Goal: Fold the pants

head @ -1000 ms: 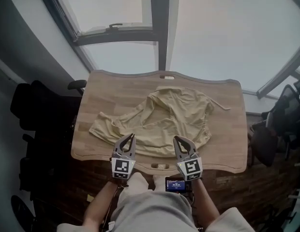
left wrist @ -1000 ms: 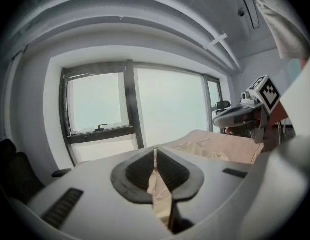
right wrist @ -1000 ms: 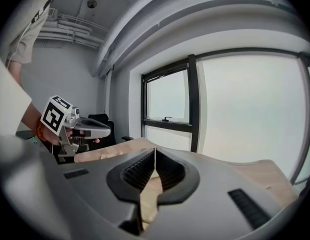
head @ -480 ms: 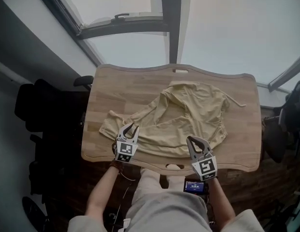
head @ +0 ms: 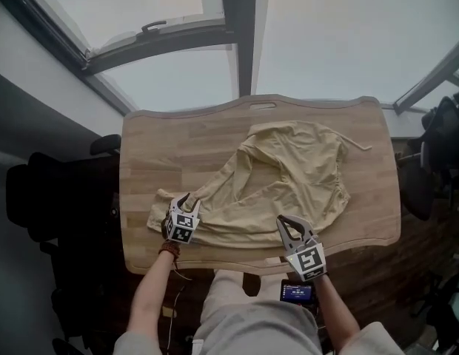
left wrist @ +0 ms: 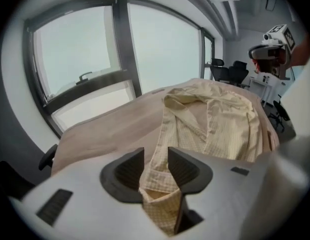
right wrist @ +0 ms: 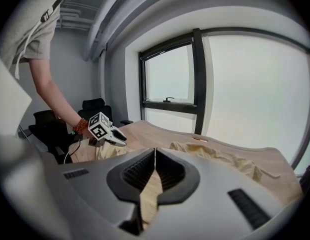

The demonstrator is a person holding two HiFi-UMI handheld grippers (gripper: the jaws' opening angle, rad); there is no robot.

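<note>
- The pale yellow pants (head: 289,176) are lying crumpled on the wooden table (head: 170,139), with the waist bunching towards the far right and one leg trailing out to the near left.
- The left gripper (head: 189,203) is pointing down at that leg's end. Its jaws are opening, with the cloth showing in the gap between them and the pads not pressing on it.
- The right gripper (head: 282,221) is hanging at the near edge of the pants, its jaws pressing together and holding nothing.
- Large windows (head: 340,35) are standing beyond the table, and dark office chairs (head: 44,198) are sitting at its left.
</note>
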